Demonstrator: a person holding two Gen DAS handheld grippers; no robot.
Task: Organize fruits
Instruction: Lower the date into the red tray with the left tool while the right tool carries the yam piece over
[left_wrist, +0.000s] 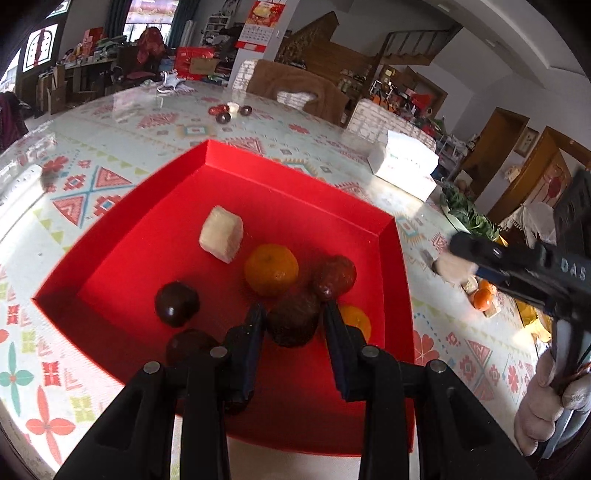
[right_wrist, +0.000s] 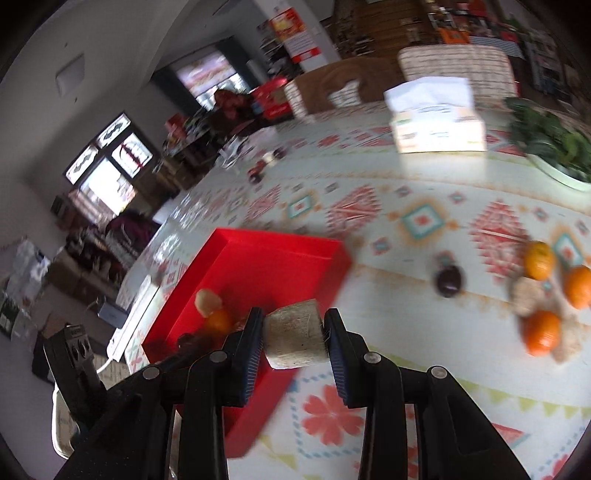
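In the left wrist view a red box holds a pale chunk, an orange, a dark red fruit and two dark purple fruits. My left gripper hangs over the box, shut on a dark brown fruit. My right gripper is shut on a pale cut chunk, just right of the red box. The left wrist view also shows that right gripper off the box's right side, in a gloved hand.
On the patterned table to the right lie a dark plum, three oranges and more pale chunks. A tissue box and a dish of greens stand farther back. Chairs line the far edge.
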